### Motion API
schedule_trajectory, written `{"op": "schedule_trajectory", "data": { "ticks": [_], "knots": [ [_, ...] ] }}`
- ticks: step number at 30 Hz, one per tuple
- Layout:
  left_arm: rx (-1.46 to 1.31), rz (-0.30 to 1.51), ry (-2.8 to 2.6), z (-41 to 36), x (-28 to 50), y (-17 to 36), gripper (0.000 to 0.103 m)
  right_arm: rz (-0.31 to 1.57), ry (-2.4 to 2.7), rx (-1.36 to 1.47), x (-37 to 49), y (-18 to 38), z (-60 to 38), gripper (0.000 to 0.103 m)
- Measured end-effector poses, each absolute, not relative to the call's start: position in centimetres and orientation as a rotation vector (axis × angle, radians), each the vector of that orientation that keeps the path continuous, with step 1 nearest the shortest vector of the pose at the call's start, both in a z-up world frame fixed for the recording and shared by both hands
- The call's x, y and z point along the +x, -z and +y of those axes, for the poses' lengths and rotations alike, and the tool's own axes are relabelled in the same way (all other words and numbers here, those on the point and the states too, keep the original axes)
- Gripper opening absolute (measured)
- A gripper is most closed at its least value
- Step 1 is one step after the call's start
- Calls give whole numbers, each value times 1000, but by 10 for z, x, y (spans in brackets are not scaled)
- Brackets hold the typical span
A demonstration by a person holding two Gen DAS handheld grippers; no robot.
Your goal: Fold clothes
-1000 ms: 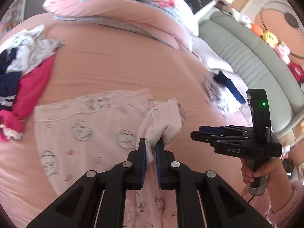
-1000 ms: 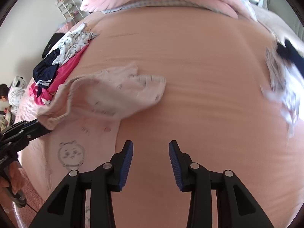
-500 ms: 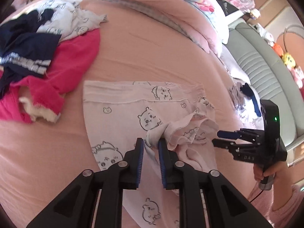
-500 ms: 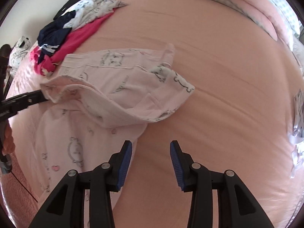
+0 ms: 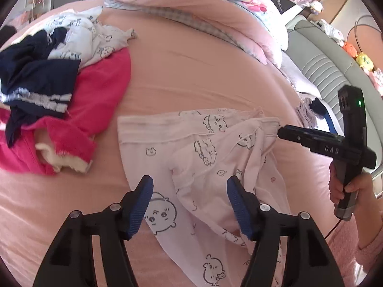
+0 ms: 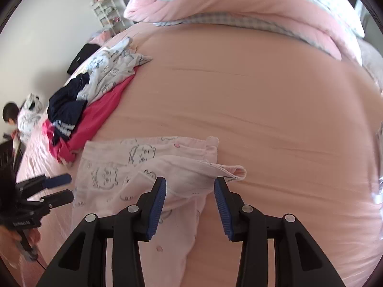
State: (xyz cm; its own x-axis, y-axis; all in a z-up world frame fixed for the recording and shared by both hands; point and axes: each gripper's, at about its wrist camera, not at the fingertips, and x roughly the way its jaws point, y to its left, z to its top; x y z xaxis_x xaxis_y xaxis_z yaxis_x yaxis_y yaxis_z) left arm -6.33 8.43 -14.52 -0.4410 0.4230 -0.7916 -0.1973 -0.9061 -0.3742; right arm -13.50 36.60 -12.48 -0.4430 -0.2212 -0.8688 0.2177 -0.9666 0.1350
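Observation:
Pale pink pants (image 5: 191, 143) with cartoon prints lie on the pink bed, one leg folded back over the waist part. My left gripper (image 5: 189, 203) is open just above the folded leg, holding nothing. In the right wrist view the same pants (image 6: 134, 167) lie ahead, and the folded leg's cuff (image 6: 237, 172) points right. My right gripper (image 6: 190, 201) is open, its blue pads either side of that folded leg's edge. The left gripper (image 6: 59, 189) shows at the left edge, open. The right gripper (image 5: 299, 138), held by a hand, reaches the pants' right edge.
A pile of clothes (image 5: 59, 91) in magenta, navy and printed white lies left of the pants. A rolled pink duvet (image 6: 239, 7) runs along the back. A grey padded headboard (image 5: 335, 76) is at the right. A person (image 6: 14, 119) sits beyond the bed's left edge.
My left gripper let go of the folded pant leg and opened; the leg now lies on the pants. My right gripper moved in over the leg's edge.

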Motion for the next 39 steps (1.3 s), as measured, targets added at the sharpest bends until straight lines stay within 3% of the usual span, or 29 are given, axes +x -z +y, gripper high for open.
{"op": "schedule_trajectory", "data": {
  "ticks": [4, 6, 7, 8, 17, 25, 30, 37, 38, 39],
  "knots": [
    [-1414, -389, -2347, 87, -70, 156, 60, -30, 2493, 1552, -129, 128, 382, 45],
    [-1417, -433, -2320, 90, -75, 160, 42, -72, 2482, 1569, -128, 130, 390, 45],
    [-1429, -429, -2317, 93, -78, 162, 15, -77, 2475, 1579, -129, 131, 391, 45],
    [-1442, -416, -2324, 95, -81, 164, 3, -82, 2469, 1589, -131, 132, 392, 45],
    [-1225, -258, -2489, 78, -82, 85, 3, 5, 2454, 1512, -139, 126, 365, 45],
    [-1553, -168, -2442, 53, -118, 167, 3, 82, 2430, 1590, -174, 156, 341, 45],
    [-1506, -157, -2520, 41, -107, 162, 3, 181, 2461, 1527, -166, 144, 338, 46],
    [-1514, -298, -2450, 30, -119, 166, 7, 88, 2517, 1496, -170, 136, 358, 47],
    [-1512, -295, -2448, 31, -119, 166, 10, 32, 2509, 1493, -172, 136, 361, 49],
    [-1507, -292, -2451, 31, -119, 165, 10, 20, 2510, 1492, -175, 138, 362, 57]
  ]
}}
